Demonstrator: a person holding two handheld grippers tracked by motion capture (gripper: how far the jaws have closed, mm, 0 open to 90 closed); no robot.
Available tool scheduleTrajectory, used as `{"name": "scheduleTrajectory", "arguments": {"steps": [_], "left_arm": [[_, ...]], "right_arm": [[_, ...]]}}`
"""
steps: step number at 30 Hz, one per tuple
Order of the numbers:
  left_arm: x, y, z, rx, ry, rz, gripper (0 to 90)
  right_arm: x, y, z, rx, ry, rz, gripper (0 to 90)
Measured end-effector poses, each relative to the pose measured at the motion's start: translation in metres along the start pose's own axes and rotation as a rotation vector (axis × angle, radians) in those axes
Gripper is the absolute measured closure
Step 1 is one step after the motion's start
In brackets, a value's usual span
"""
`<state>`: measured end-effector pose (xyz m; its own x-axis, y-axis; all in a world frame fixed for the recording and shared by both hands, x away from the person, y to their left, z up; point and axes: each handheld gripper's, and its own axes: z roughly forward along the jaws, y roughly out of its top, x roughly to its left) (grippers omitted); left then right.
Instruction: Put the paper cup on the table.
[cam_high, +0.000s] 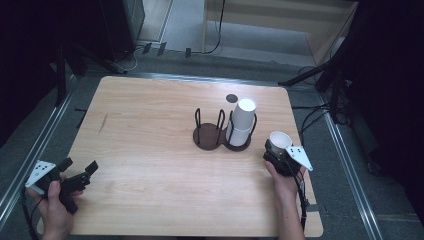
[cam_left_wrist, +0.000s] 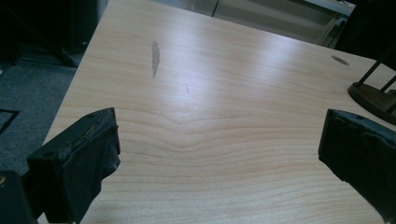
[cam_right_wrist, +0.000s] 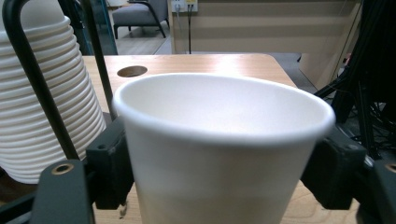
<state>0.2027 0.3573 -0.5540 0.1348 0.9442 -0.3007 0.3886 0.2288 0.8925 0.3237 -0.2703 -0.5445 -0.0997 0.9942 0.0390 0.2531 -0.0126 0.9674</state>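
Holding a single white paper cup (cam_high: 280, 139) upright, mouth up, the right gripper (cam_high: 278, 150) sits near the table's (cam_high: 150, 150) right edge. In the right gripper view the cup (cam_right_wrist: 219, 154) stands squarely between the two black jaws, one pressed to each side of its wall below the rim, so we read this gripper as clamped on it. The hold sits low on the cup, which we judge keeps the rolled rim free and the thin wall from buckling.

Just ahead of that gripper and to its left stands the dark wire cup holder (cam_high: 220, 131), two rings on a joined base. The ring nearer the cup carries a tall stack of white cups (cam_high: 241, 122), leaning a little inside its uprights; the farther ring (cam_high: 209, 131) has nothing in it. We take the uprights to be there to keep a stack from toppling. In the right gripper view the stack's ribbed rims (cam_right_wrist: 42, 107) rise close on the left, behind a black upright (cam_right_wrist: 35, 84).

Whether the held cup is bound for the stack or has come from it, we cannot tell.

Our left gripper (cam_high: 79, 170) rests well apart, at the near left corner of the table, jaws spread wide over bare wood and holding nothing. From there the holder's base (cam_left_wrist: 373, 98) lies far ahead to the right, and the cup farther still.
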Motion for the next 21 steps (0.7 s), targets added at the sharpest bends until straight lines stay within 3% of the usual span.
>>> {"name": "scheduleTrajectory", "arguments": {"steps": [7, 11, 15, 21], "left_arm": [[0.000, 0.000, 0.000, 0.000, 0.000, -0.001, 0.0], [0.000, 0.000, 0.000, 0.001, -0.002, 0.000, 0.0], [0.000, 0.000, 0.000, 0.000, -0.004, -0.002, 0.0], [0.001, 0.000, 0.000, 0.001, -0.006, -0.004, 0.0]], "right_arm": [[0.000, 0.000, -0.001, 0.009, 0.001, 0.003, 11.9], [-0.002, 0.001, -0.003, -0.008, 0.010, 0.003, 0.0], [-0.004, 0.004, -0.007, -0.024, 0.015, 0.018, 0.0], [-0.002, 0.011, -0.020, -0.055, 0.016, -0.021, 0.0]]}}
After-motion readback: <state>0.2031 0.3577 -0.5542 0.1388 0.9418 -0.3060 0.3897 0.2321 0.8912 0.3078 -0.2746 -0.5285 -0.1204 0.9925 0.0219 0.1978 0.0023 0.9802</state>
